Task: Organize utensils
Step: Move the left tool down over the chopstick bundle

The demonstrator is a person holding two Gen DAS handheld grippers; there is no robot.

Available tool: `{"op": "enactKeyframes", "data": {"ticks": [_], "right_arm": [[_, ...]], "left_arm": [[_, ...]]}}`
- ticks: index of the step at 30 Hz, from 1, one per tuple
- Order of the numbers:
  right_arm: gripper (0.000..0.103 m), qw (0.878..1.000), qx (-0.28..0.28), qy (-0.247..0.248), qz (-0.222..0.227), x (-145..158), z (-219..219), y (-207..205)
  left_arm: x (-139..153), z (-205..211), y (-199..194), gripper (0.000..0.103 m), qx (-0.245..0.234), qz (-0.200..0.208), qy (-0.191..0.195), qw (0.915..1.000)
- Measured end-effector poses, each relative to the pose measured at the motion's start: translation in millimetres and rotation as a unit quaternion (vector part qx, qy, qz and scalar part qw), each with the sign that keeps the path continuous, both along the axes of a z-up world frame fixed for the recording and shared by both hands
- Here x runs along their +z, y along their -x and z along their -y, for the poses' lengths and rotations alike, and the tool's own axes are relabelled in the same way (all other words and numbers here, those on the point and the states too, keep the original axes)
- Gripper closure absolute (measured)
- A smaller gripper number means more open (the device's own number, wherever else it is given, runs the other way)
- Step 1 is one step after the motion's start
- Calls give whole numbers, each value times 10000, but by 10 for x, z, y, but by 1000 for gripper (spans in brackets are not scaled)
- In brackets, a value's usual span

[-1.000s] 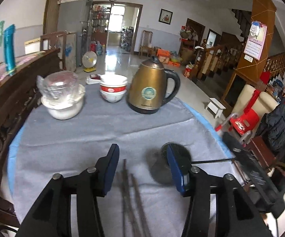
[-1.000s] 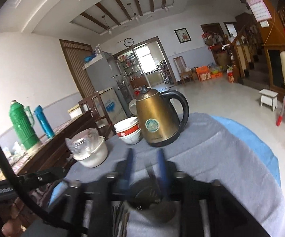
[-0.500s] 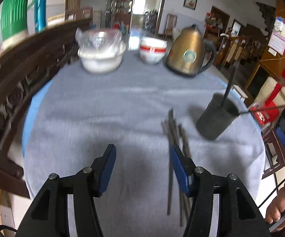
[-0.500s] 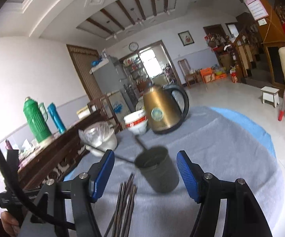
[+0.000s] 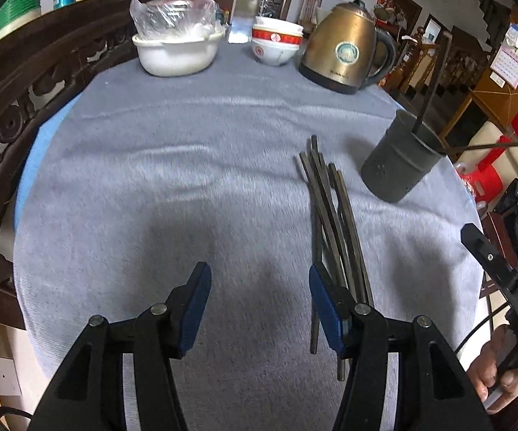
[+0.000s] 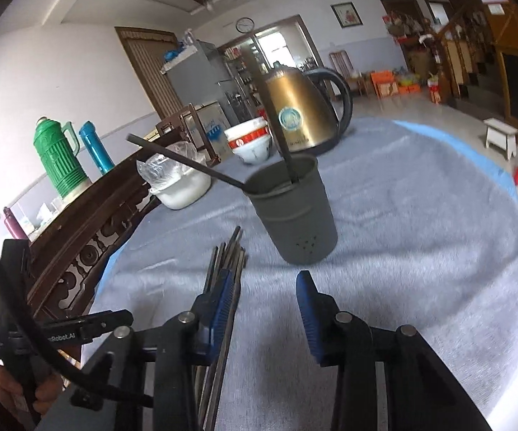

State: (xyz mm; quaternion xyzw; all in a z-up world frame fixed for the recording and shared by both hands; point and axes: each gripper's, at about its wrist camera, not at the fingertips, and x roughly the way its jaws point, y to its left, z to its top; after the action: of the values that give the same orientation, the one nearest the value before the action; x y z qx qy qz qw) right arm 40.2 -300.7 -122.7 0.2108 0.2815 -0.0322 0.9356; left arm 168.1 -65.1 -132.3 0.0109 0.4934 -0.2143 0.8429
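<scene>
Several dark chopsticks (image 5: 334, 215) lie in a bundle on the grey tablecloth, also seen in the right wrist view (image 6: 228, 255). A dark grey holder cup (image 5: 399, 163) stands right of them with two chopsticks leaning in it; it also shows in the right wrist view (image 6: 294, 215). My left gripper (image 5: 259, 309) is open and empty above the cloth, its right finger beside the bundle's near end. My right gripper (image 6: 264, 309) is open and empty, short of the cup, with its left finger over the bundle.
A gold kettle (image 5: 345, 54), stacked red-and-white bowls (image 5: 276, 41) and a white bowl covered in plastic (image 5: 178, 41) stand at the table's far side. A carved dark wood rail (image 5: 25, 82) runs along the left. Green and blue flasks (image 6: 61, 154) stand behind it.
Both grippers have pulled back from the cup and chopsticks. The right gripper, shut a second ago at the cup, has opened; a chopstick now stands in the cup.
</scene>
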Motion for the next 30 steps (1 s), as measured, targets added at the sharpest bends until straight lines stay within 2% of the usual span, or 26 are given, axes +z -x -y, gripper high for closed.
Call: {"op": "enactKeyframes", "data": {"ticks": [7, 14, 18, 25, 30], "right_arm": [[63, 9998, 99, -7, -162, -146, -44, -50], [63, 9999, 50, -116, -64, -261, 7, -95], [63, 9999, 16, -110, 3, -308, -11, -118], [62, 9989, -19, -469, -66, -404, 99, -146], [62, 9984, 23, -557, -73, -422, 111, -158]], "left_arm": [[-123, 214, 29, 45, -302, -153, -112, 9994], [-220, 353, 38, 45, -487, -373, -27, 9981], [-236, 457, 44, 45, -595, -352, -50, 9976], [-340, 627, -78, 45, -590, -571, -1, 9966], [-394, 686, -112, 45, -587, -582, -23, 9966]]}}
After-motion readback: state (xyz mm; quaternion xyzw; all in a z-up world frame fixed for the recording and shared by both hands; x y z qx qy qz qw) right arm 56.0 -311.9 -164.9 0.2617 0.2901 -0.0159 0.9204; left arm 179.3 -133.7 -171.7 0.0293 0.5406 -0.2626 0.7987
